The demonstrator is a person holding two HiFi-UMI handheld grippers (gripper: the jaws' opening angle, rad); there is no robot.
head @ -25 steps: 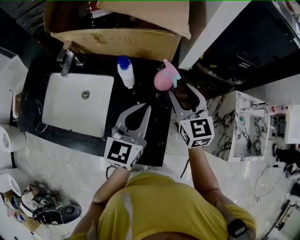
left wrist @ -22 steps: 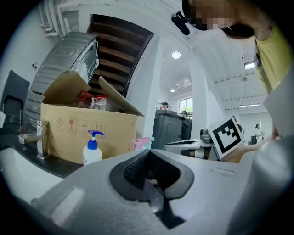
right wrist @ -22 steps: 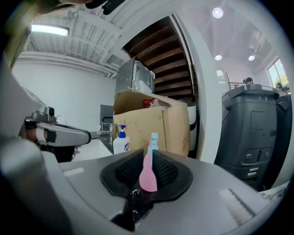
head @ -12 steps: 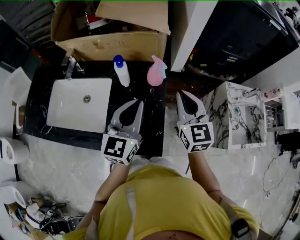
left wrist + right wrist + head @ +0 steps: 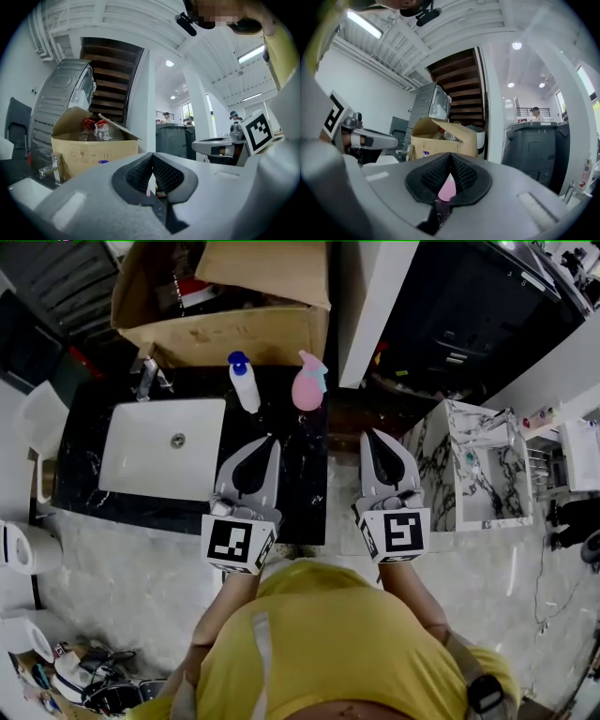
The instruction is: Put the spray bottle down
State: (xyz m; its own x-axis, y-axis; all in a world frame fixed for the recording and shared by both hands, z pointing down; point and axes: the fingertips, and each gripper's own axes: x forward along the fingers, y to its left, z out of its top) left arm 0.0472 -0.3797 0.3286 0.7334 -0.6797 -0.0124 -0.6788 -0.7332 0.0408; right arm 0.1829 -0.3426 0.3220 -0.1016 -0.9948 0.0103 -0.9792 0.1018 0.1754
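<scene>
I am watching the pink spray bottle [image 5: 308, 388] standing upright on the black counter [image 5: 302, 479], at its back edge near the right end, just in front of the cardboard box [image 5: 225, 334]. Nothing is holding it, so the job looks finished.

Both claws are hanging clear of it, nearer to me. The left gripper [image 5: 272, 441] is pointing over the counter with its pads pressed together on nothing. The right gripper [image 5: 369, 435] is sitting off the counter's right edge, also squeezed closed and empty.

If I were taking the bottle again, I am guessing it is light, thin plastic, smooth and round in the belly, so likely to slip or dent under a hard pinch. I would be aiming for the narrow neck under the trigger head.

Counting: one spray bottle, one white bottle [image 5: 247, 385] with a blue cap beside it, one sink [image 5: 131, 465], one box, two grippers.
</scene>
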